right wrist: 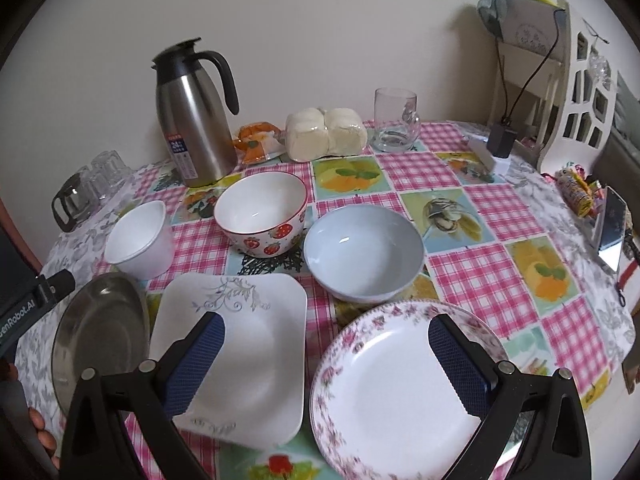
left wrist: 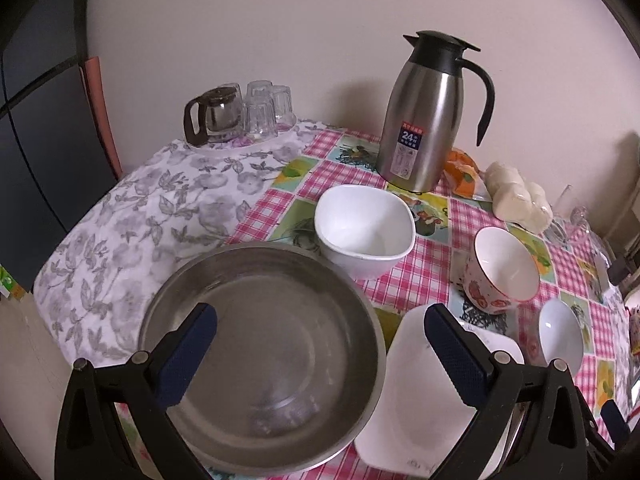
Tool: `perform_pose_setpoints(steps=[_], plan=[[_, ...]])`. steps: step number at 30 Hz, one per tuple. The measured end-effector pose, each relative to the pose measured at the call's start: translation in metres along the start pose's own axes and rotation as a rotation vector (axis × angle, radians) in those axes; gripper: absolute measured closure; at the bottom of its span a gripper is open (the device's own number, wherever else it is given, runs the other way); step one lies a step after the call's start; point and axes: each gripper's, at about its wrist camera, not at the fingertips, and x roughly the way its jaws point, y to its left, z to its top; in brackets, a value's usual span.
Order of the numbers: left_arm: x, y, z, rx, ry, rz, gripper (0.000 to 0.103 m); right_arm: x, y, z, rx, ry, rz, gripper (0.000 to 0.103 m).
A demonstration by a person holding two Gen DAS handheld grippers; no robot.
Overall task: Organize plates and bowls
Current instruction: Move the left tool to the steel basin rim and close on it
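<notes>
square plate half hidden by tongs, cut off below

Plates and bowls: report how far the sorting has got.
Done: nothing looks stacked yet. The steel pan, square plate, floral plate, square white bowl, strawberry bowl and pale blue bowl each sit separately on the table.
In hand: nothing; left gripper and right gripper are open.
Left: all grouping.

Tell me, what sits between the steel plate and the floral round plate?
The square white plate, lying flat between the steel plate and floral plate; the right wrist view shows it.
</notes>
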Motion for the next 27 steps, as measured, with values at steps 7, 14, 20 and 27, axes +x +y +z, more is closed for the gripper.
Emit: perform_pose_setpoints(steps=[7, 14, 20, 27], plan=[[0.029, -0.011, 0.002, 0.009, 0.033, -0.053, 0.000, 0.036, -0.003, 0.012, 0.008, 0.042, -0.018, 0.000], [0.034, -0.006, 0.005, 0.065, 0.030, -0.044, 0.000, 0.052, 0.004, 0.007, -0.015, 0.073, -0.009, 0.000], [0.034, 0.042, 0.008, -0.057, 0.052, -0.028, 0.000, 0.056, 0.029, -0.005, -0.065, 0.105, 0.019, 0.000], [0.036, 0.097, 0.008, -0.181, 0.050, 0.015, 0.000, 0.057, 0.068, -0.015, -0.119, 0.120, 0.081, 0.000]])
